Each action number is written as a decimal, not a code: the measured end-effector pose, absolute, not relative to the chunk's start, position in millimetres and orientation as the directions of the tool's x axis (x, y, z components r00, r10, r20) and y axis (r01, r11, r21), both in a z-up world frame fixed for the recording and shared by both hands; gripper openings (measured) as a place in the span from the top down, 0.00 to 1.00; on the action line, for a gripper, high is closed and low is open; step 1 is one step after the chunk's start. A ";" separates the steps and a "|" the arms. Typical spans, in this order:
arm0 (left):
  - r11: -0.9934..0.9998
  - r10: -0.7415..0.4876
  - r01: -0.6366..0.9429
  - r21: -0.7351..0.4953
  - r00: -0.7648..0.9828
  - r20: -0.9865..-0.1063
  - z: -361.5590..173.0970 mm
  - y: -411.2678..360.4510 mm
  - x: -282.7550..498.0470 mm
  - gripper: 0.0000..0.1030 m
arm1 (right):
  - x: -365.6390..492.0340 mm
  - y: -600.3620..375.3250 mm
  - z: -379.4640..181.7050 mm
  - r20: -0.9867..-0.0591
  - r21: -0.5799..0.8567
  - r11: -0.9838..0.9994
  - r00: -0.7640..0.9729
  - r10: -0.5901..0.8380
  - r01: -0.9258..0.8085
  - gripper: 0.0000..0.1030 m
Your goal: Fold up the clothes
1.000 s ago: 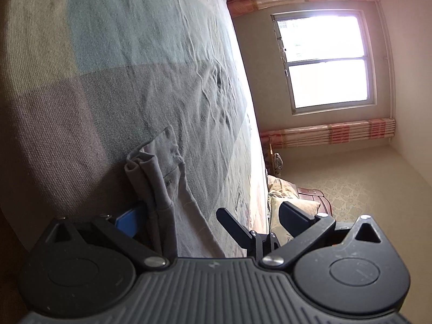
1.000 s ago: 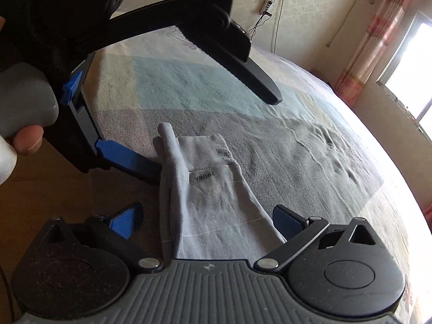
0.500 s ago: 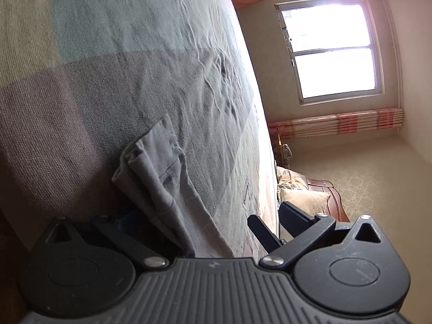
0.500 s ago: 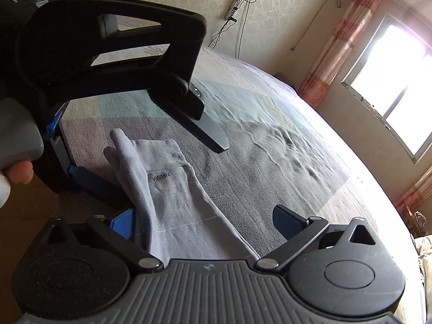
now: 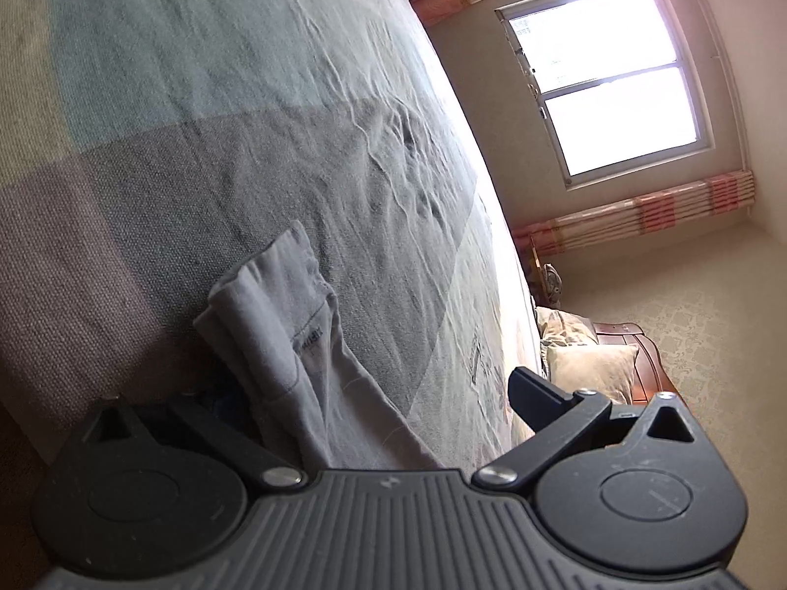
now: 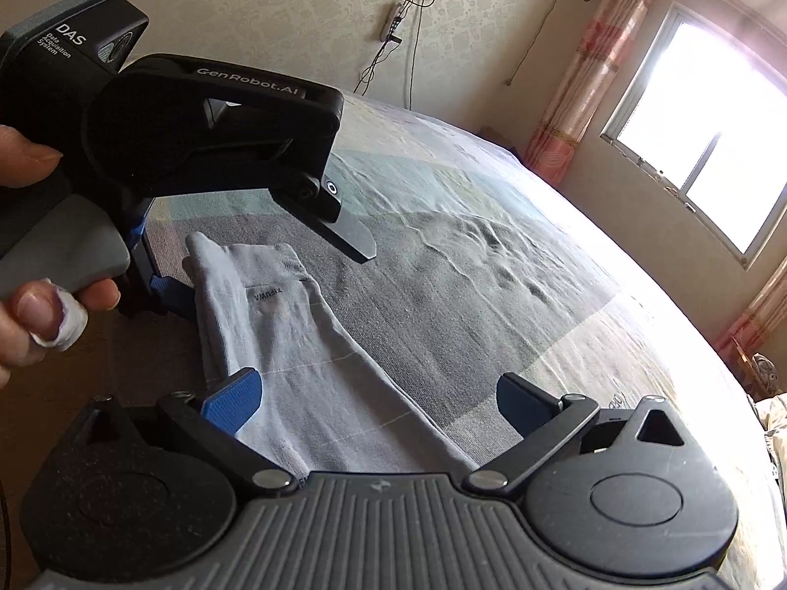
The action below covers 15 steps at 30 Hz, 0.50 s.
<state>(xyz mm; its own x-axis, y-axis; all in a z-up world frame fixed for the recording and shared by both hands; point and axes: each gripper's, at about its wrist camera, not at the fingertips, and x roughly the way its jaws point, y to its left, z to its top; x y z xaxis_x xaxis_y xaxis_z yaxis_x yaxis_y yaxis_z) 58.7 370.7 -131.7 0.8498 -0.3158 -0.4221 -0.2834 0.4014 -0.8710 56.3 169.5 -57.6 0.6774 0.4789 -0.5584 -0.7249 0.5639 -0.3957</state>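
The left gripper [image 6: 256, 265] and right gripper [image 6: 378, 408] are both standing spread open, holding nothing, and have been drawing back from the grey garment [image 6: 305, 354]. The garment is lying narrow-folded at the near left edge of the bed [image 6: 492, 295]. Far and right, the bedspread is offering open room.

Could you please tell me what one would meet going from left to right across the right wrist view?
The person's hand → left gripper → grey garment → wrinkled bedspread → pink curtain → window.
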 end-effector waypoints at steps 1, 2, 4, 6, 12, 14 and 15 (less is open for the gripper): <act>0.397 -0.311 -0.290 -0.871 0.850 -0.425 -136.1 369.0 58.9 0.01 | 53.7 165.3 -55.2 -0.557 -0.391 0.568 0.677 0.480 -0.725 0.00; 0.414 -0.299 -0.277 -0.867 0.858 -0.417 -136.9 365.8 57.1 0.01 | 52.4 161.3 -52.6 -0.556 -0.384 0.573 0.677 0.483 -0.724 0.00; 0.455 -0.300 -0.269 -0.849 0.851 -0.431 -134.1 359.7 55.6 0.01 | 49.6 153.0 -48.2 -0.554 -0.371 0.587 0.679 0.482 -0.719 0.00; 0.445 -0.303 -0.273 -0.853 0.850 -0.431 -130.6 359.9 56.8 0.01 | 52.6 145.2 -44.3 -0.552 -0.355 0.605 0.682 0.479 -0.712 0.00; 0.459 -0.300 -0.260 -0.849 0.854 -0.424 -137.3 361.0 55.3 0.05 | 58.2 125.5 -38.9 -0.571 -0.272 0.651 0.664 0.483 -0.708 0.00; 0.526 -0.301 -0.264 -0.809 0.832 -0.467 -135.1 356.3 57.0 0.13 | 62.4 119.4 -37.4 -0.580 -0.222 0.663 0.643 0.500 -0.715 0.00; 0.542 -0.296 -0.260 -0.799 0.831 -0.471 -134.7 355.2 55.9 0.17 | 64.0 117.5 -36.8 -0.586 -0.202 0.669 0.636 0.503 -0.716 0.00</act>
<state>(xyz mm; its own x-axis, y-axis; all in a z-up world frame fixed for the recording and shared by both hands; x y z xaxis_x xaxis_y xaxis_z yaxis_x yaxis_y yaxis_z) 55.9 355.2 -134.7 0.8309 -0.2960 -0.4710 -0.2597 0.5423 -0.7990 64.0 117.5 -36.8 0.6355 0.5032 -0.5856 -0.7156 0.6687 -0.2020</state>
